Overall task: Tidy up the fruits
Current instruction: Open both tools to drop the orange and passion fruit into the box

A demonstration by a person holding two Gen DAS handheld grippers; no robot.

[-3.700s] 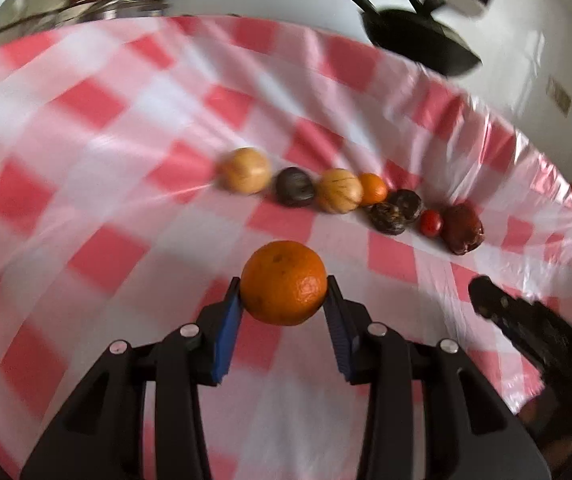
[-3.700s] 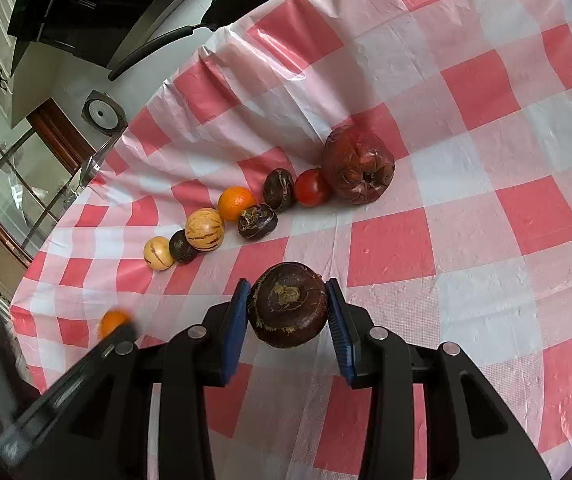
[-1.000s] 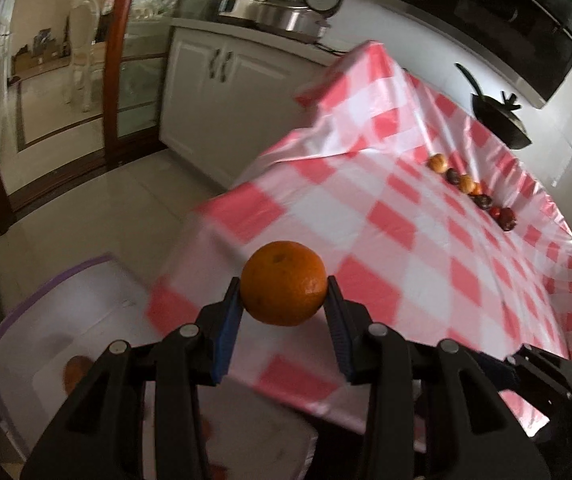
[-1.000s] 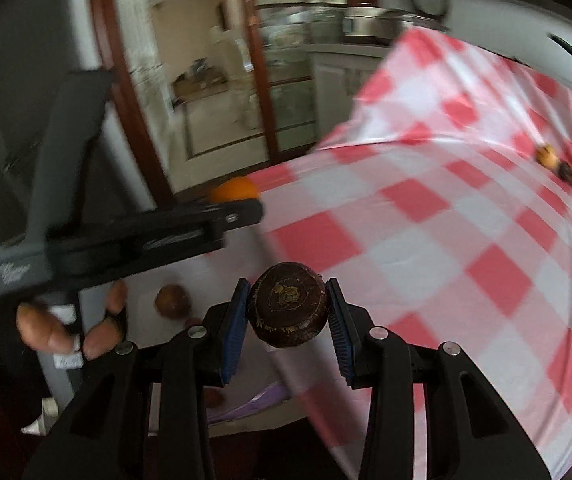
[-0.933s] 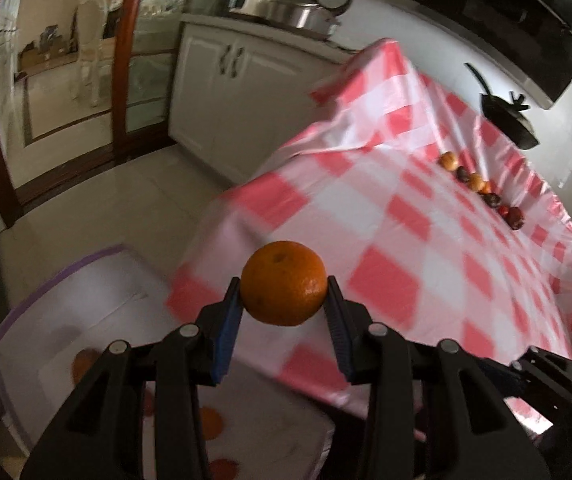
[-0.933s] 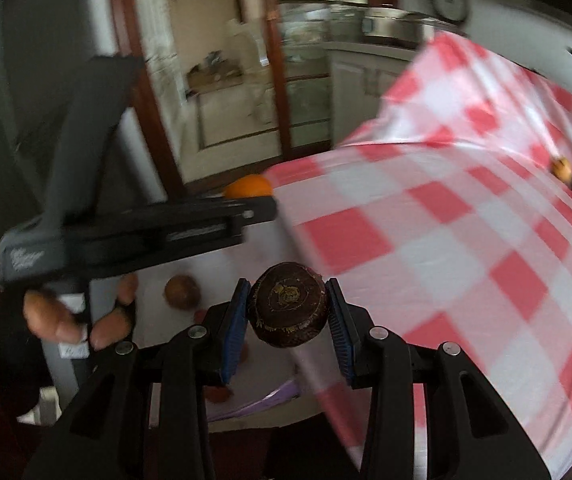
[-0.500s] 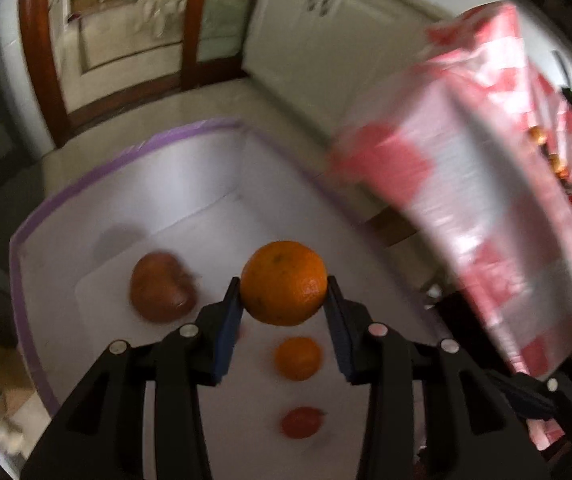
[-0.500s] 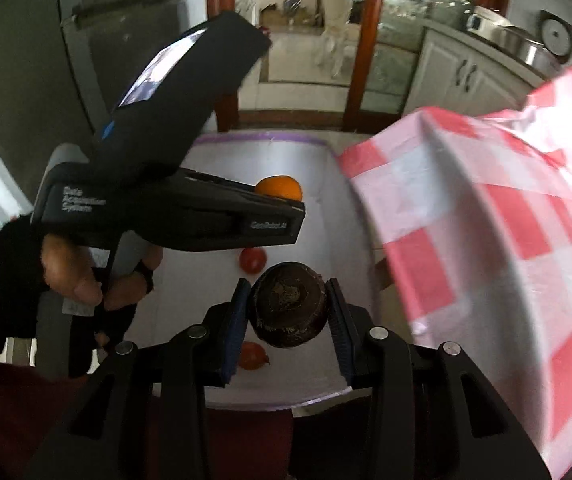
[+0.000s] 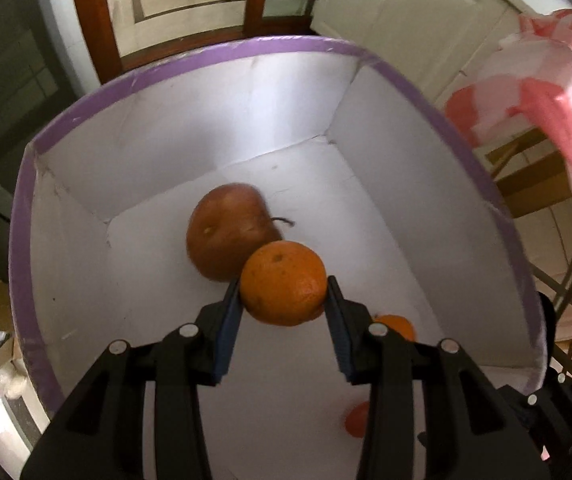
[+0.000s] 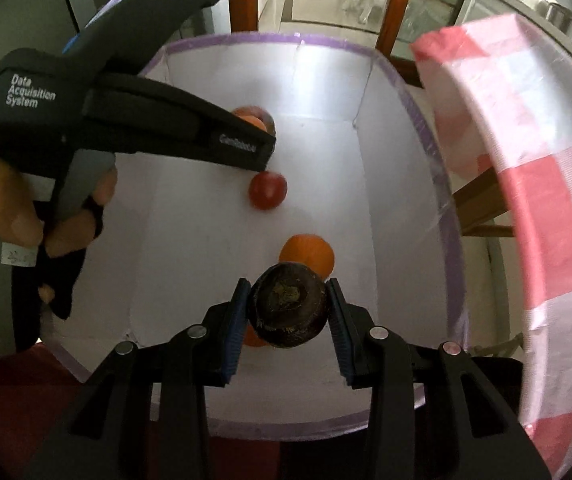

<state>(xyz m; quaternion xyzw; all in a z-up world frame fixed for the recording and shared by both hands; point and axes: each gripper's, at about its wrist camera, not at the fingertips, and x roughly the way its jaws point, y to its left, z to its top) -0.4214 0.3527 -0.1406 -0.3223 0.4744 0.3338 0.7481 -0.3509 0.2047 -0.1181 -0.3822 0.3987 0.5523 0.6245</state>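
Above the white box [image 9: 189, 128] with its purple rim, the left gripper [image 9: 283, 308] clamps an orange [image 9: 283, 282] over a brown apple [image 9: 221, 232]; the right gripper [image 10: 288, 312] clamps a dark round fruit [image 10: 288, 306] over a small orange [image 10: 308, 254]. Releasing from this height could bruise the fruit beneath.

Black plastic left gripper [image 9: 283, 310], blue pads [image 9: 229, 324], silver screws. The hand [image 10: 25, 216] wears a black fingerless glove. White lettering reads "Data Acquisition System".
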